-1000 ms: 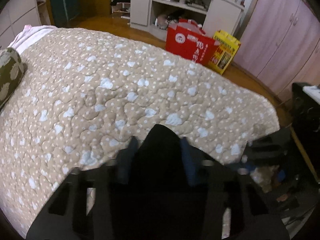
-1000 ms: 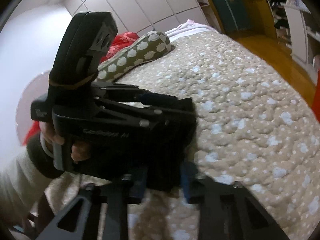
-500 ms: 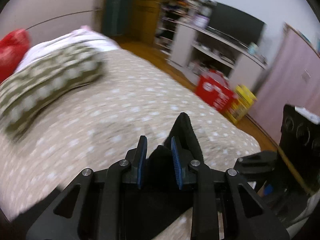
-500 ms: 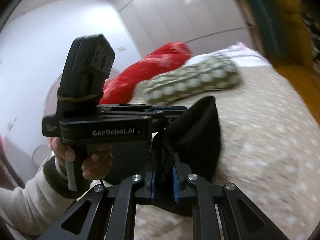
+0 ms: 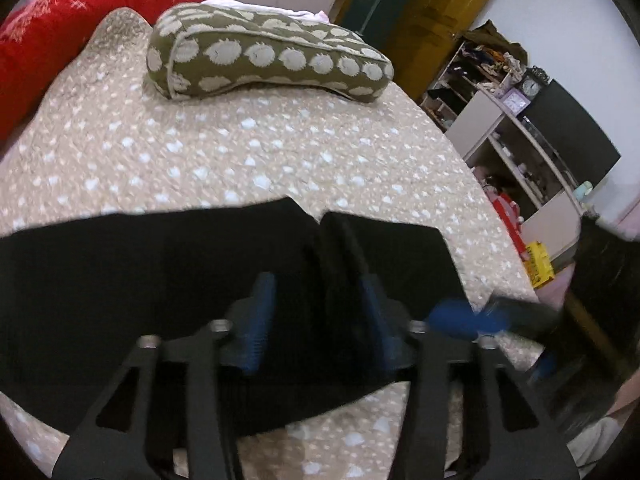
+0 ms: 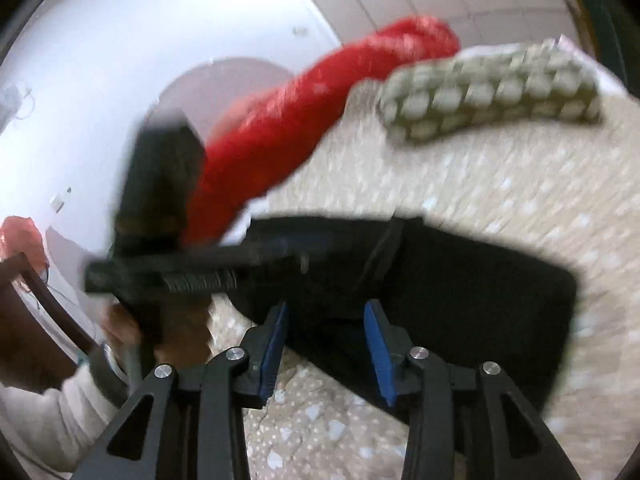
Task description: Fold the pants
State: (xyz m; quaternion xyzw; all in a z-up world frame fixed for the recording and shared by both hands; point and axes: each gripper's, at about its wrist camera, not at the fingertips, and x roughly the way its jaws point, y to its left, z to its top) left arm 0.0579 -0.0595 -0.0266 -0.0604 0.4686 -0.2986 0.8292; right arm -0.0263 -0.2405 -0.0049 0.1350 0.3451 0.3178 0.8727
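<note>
The black pants lie flat across the near part of the bed; they also show in the right wrist view. My left gripper is open just over the pants, a raised fold of black cloth standing between its blue pads. My right gripper is open over the near edge of the pants and holds nothing. The left gripper shows blurred in the right wrist view, at the pants' left end. The right gripper's blue finger shows at the pants' right end in the left wrist view.
The bed has a beige dotted quilt. A green patterned bolster and a red blanket lie at its far end. White shelves and a dark screen stand to the right.
Both grippers were shut on the bunched black pants held up in the air. Now the pants lie spread on the quilt and both grippers have opened.
</note>
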